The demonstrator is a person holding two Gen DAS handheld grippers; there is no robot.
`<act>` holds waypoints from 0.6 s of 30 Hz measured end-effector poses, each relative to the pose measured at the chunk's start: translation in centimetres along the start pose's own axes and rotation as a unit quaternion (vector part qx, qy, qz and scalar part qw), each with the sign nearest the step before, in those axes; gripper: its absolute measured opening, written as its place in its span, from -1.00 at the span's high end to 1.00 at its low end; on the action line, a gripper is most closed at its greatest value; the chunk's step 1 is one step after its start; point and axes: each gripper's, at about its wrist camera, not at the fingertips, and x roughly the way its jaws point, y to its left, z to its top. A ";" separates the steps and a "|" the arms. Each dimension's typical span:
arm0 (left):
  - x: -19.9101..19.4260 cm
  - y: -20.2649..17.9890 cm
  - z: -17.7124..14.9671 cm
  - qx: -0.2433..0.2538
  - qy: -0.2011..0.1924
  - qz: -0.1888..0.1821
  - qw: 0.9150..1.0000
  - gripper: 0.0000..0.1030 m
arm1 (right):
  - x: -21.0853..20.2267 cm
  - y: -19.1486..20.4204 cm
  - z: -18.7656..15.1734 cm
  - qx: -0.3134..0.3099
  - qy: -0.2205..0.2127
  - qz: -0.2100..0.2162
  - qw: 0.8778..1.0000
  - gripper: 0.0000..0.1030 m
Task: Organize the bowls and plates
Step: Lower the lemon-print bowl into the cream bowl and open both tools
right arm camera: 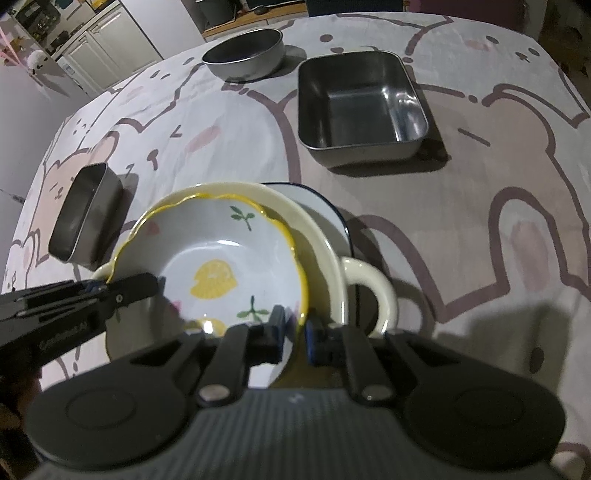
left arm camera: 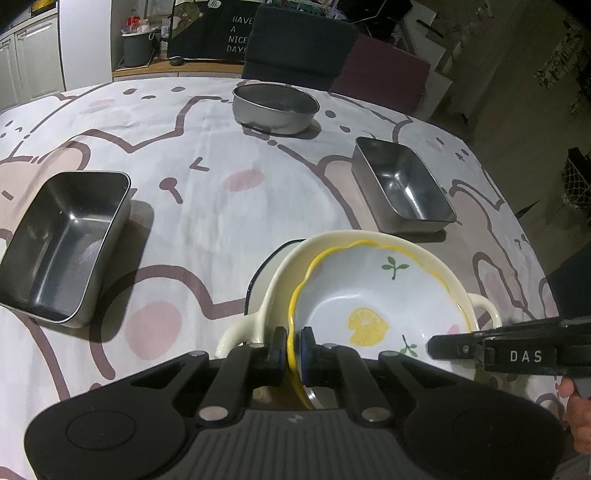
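One hand-held gripper [left arm camera: 458, 347] reads "DAS"; sign [left arm camera: 236, 35] "HAVE A NICE DAY"

From the stacked bowls [left arm camera: 373, 295], bare tablecloth [left arm camera: 207, 206] lies open toward 11 o'clock, up the middle of the table. A steel tray [left arm camera: 62, 240] blocks 9 o'clock, a second tray [left arm camera: 402, 188] stands close at 1 o'clock, and a round tin [left arm camera: 275, 107] sits far off at 12.

Left gripper [left arm camera: 293, 345] clamped on the lemon bowl [left arm camera: 373, 295] rim (yellow-edged), nested in a cream handled bowl [left arm camera: 280, 280]; right gripper [left arm camera: 436, 345] grips its near-right rim.
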 end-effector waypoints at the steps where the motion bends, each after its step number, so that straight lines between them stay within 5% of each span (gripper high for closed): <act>1: 0.0 0.0 0.0 0.000 0.000 0.000 1.000 0.85 | 0.0 -0.1 0.0 0.004 0.001 0.003 1.000 0.75; 8: 0.0 -0.2 0.0 0.012 -0.001 0.004 1.000 0.85 | -0.4 -1.1 -0.1 0.041 0.007 0.029 0.999 0.74; 12: 0.1 -0.3 0.0 0.015 -0.001 0.005 1.000 0.85 | -1.6 -1.1 -0.3 0.031 -0.015 0.020 0.999 0.56; 18: 0.0 -0.4 0.0 0.014 0.001 0.007 1.000 0.85 | -1.1 -0.3 -0.6 0.004 -0.014 0.007 1.000 0.72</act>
